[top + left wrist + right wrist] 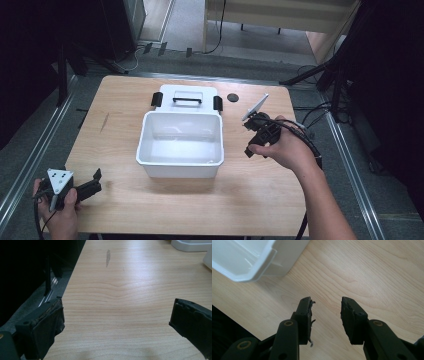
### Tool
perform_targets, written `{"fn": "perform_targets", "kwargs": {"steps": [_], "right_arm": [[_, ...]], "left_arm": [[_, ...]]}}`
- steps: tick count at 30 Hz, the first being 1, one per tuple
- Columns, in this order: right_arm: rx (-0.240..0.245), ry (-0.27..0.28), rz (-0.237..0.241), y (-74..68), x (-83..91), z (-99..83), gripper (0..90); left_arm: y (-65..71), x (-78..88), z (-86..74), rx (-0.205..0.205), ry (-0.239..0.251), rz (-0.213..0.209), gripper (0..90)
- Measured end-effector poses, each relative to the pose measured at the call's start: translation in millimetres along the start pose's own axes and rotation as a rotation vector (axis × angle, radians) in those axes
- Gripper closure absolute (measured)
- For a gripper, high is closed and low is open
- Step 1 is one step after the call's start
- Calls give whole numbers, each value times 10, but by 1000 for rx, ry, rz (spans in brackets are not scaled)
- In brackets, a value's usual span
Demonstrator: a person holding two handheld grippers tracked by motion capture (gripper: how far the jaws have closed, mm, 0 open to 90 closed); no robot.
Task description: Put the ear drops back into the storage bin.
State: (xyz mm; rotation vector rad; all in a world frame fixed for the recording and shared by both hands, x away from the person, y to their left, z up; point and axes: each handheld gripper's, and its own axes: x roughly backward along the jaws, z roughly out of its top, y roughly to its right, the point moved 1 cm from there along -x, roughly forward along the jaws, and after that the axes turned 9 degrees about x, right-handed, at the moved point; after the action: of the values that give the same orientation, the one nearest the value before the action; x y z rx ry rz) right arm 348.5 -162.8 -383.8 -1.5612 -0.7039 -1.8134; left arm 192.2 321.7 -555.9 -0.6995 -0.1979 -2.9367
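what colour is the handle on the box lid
Black, on a white lid; the handle shows best in the high view.

White bin (244, 262) cropped by top and left edges in right claw view. Small dark disc (232, 97) (on bench beyond lid) too small to identify. Right claw (256, 134) tips partly hidden behind hand.

At frame center sits 1 white bin (180, 142), 1 lid (187, 99) above it, 1 black disc (232, 97) upper right, 2 grippers (86, 187) (255, 132) lower left and right.
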Motion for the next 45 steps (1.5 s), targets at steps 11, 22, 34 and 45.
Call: {"fn": "perform_targets", "kwargs": {"steps": [11, 22, 34, 45], "right_arm": [[-56, 100, -23, 219, -177, -355, 521], [-200, 279, -160, 342, -430, -802, 298], [-339, 575, -279, 315, -964, -1300, 0], [-464, 818, -401, 291, -1380, -1755, 0]], "left_arm": [[1, 0, 0, -1, 0, 2, 0], [0, 4, -1, 0, 2, 3, 0], [-1, 1, -2, 5, 8, 3, 0], [0, -1, -2, 7, 4, 2, 0]]}}
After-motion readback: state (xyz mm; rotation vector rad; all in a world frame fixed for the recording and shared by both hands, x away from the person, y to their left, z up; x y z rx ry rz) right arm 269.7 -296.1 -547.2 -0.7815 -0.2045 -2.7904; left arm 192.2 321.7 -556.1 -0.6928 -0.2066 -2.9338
